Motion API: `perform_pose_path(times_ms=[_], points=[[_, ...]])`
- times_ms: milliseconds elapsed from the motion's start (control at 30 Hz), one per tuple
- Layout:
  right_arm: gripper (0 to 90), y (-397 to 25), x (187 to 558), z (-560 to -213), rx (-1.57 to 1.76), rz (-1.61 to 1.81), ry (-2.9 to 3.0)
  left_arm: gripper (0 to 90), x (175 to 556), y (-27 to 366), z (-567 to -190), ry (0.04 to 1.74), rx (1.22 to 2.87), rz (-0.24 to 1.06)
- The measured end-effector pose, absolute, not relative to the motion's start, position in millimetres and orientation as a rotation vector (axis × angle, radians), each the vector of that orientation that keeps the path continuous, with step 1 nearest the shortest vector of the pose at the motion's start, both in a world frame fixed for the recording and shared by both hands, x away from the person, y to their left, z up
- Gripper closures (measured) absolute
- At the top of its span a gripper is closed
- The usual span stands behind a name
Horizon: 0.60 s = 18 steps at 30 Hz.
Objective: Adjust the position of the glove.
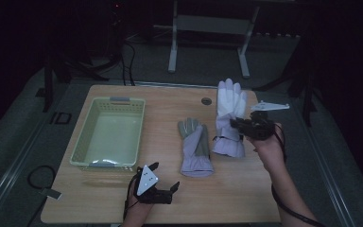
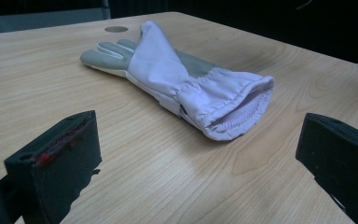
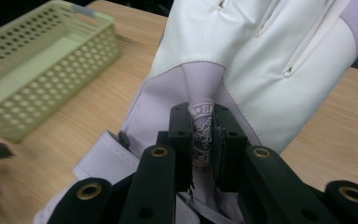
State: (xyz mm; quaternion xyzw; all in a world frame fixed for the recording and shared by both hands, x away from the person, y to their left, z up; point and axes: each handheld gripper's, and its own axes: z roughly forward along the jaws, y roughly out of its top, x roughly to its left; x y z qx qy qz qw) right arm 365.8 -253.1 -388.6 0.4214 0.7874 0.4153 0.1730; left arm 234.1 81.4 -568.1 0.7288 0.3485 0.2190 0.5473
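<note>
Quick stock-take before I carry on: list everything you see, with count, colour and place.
Held glove: 1, white and lilac, right side of the table, pinched by the right claw.
Lying glove: 1, grey and lilac, table centre, cuff toward the person.
Basket: 1, pale green, left side of the table.
Table: 1, light wood, with a round hole near its far edge.
Left claw: 1, black, near edge, open, holding nothing.
Right claw: 1, black, shut on the held glove.

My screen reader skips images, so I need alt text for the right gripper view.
The right gripper pinches a fold of a white and lilac glove between its black fingers, above a wooden table. A pale green basket stands at upper left.
</note>
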Motion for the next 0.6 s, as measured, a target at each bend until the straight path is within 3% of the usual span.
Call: perform_pose_path(times_ms=[333, 600], points=[[79.8, -201, 357, -398, 1.178, 1.25, 2.302, 0.0, 234, 81, -568, 0.821, 1.727, 0.52], [79.6, -175, 361, -429, 1.189, 1.157, 2.401, 0.0, 233, 81, -568, 0.815, 1.733, 0.524]])
